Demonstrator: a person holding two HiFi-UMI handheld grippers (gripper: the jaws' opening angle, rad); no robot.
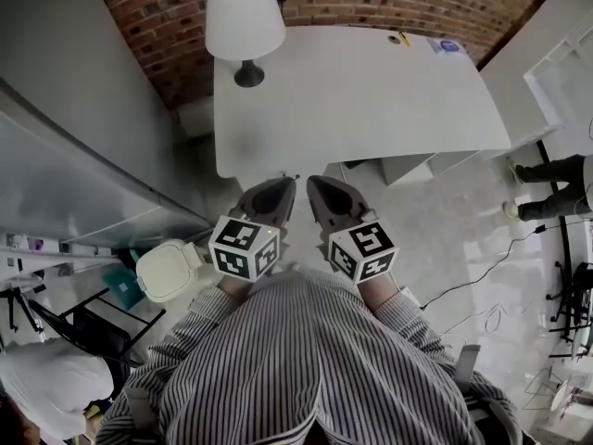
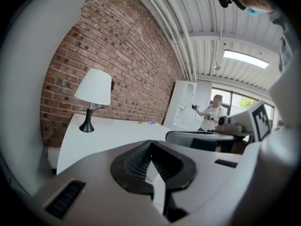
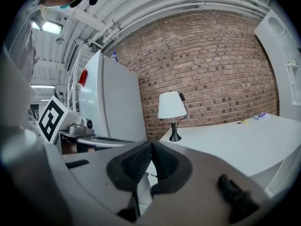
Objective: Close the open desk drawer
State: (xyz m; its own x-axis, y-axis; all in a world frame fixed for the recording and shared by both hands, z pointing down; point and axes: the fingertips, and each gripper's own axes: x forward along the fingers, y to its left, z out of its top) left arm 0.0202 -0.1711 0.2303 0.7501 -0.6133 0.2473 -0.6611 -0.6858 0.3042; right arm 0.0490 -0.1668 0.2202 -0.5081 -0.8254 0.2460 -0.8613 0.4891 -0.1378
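The white desk stands in front of me against a brick wall. Below its front edge on the right, a pale drawer juts out toward the floor. My left gripper and right gripper are held side by side close to my chest, just short of the desk's front edge and left of the drawer. Both are shut and empty. In the left gripper view the ribbed pads meet at the tip, and in the right gripper view the pads also touch. Neither gripper touches the desk or the drawer.
A white lamp stands on the desk's far left corner, with small items at its far right. A round white bin sits on the floor to my left. A black cable crosses the floor at right. Another person stands farther off.
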